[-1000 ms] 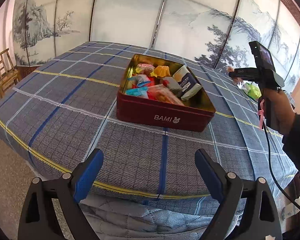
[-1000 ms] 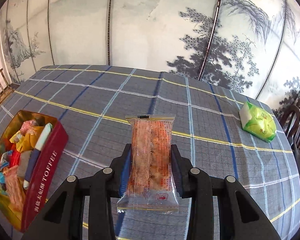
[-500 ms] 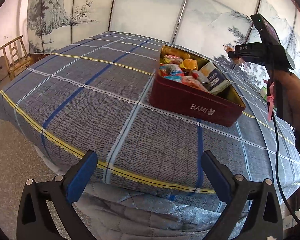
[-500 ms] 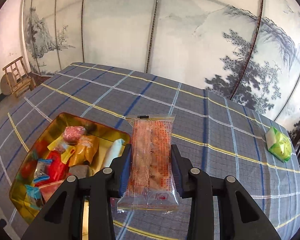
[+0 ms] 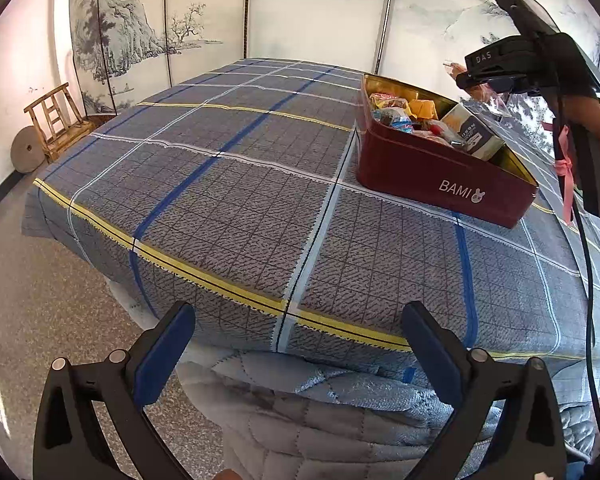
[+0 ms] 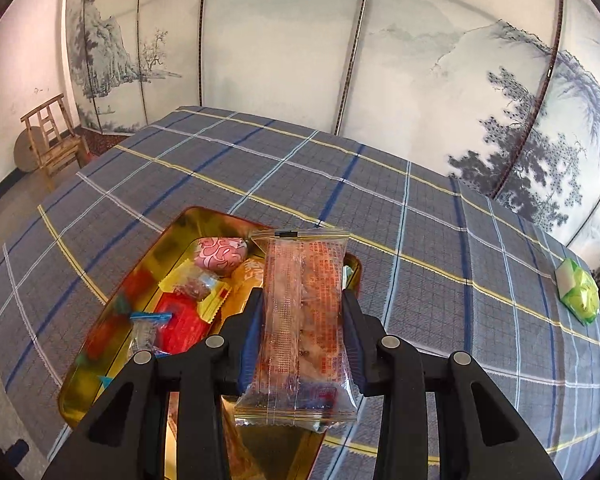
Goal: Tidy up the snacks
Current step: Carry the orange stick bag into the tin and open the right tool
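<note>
Your right claw (image 6: 303,330) grips a clear, crinkly snack packet (image 6: 302,316) with orange-red print, held above the gold-lined tin (image 6: 80,396) full of wrapped sweets. Your left claw (image 5: 296,354) has just opened wide with nothing inside, near the edge of the checked woven cloth on the worktop (image 5: 228,208). The glossy green packet (image 6: 579,291) lies far right.

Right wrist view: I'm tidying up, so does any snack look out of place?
Yes: one green packet lies alone near the far right edge of the tablecloth, well apart from the tin that holds the other snacks.
</note>
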`<state>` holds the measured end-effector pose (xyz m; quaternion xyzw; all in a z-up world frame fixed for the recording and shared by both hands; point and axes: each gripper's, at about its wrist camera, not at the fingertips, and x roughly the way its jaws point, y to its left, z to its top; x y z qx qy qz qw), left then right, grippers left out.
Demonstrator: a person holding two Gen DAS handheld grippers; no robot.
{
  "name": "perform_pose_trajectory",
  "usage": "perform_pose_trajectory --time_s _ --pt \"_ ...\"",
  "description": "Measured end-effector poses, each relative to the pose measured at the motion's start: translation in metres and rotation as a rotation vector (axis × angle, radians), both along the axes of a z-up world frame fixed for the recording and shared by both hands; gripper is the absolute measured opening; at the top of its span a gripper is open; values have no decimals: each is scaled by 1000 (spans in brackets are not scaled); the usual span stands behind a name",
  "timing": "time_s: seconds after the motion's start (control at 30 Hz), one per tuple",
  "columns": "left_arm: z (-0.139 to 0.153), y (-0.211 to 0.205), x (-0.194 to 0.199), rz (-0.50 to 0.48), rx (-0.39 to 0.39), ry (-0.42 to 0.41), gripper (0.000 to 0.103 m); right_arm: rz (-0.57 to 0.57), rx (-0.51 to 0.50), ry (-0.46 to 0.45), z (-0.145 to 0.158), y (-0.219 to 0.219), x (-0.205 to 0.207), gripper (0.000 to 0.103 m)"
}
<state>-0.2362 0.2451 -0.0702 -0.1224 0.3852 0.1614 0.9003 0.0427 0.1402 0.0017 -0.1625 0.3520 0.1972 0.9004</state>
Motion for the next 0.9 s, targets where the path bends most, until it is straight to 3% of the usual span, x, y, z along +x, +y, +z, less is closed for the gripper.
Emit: perform_pose_trajectory --time_s 0.53,0.9 --pt "-9 1 -9 -25 -8 17 102 22 -55 11 -12 30 -18 38" --pt "-12 4 -13 -10 -5 31 102 19 -56 73 -31 34 -13 38"
